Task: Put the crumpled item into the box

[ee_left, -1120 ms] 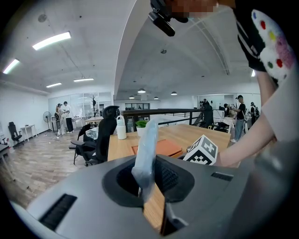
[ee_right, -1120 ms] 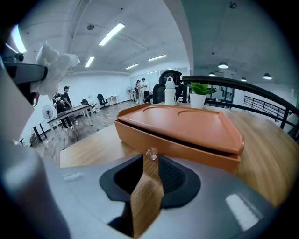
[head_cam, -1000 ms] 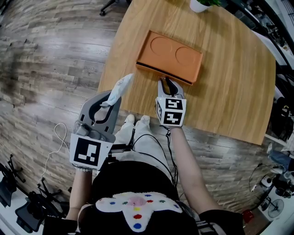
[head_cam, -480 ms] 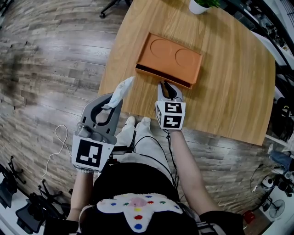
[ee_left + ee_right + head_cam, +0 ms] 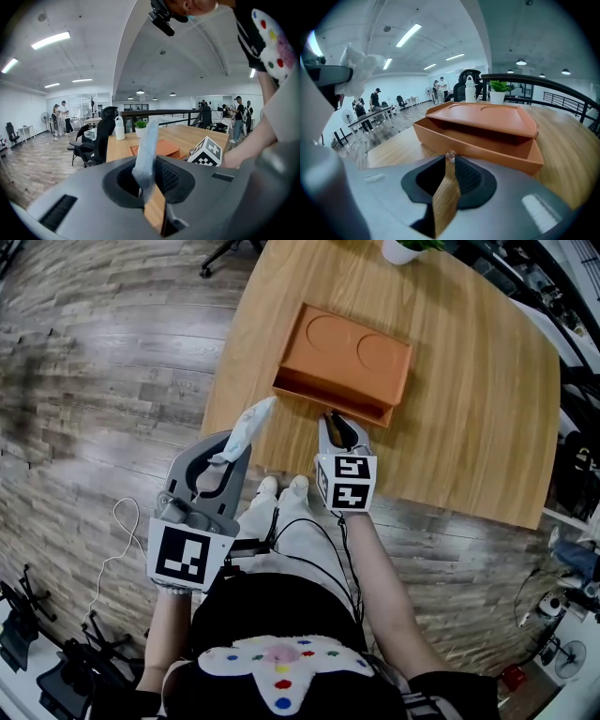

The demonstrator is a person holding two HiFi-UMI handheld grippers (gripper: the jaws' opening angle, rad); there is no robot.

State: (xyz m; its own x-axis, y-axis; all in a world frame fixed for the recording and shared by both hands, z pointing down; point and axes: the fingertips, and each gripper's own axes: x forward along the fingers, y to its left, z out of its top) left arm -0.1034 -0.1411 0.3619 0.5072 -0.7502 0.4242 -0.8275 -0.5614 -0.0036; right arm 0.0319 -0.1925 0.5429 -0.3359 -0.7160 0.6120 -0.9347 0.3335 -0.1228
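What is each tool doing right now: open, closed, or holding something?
Left tool: closed on the crumpled item.
Right tool: closed, pinching a small clear tab in front of the orange box.

We see the flat orange rectangular box (image 5: 356,348) lying on the wooden surface (image 5: 469,409), with its drawer (image 5: 323,399) slid out toward us. Behind it, at the far edge, stands a white pot (image 5: 403,251). Our right gripper (image 5: 337,420) sits just before the drawer, a small clear tab (image 5: 450,156) between its fingers. Our left gripper (image 5: 228,451) is to its left, by the surface's near-left corner, with the pale crumpled wrapper (image 5: 248,423) in its fingers.
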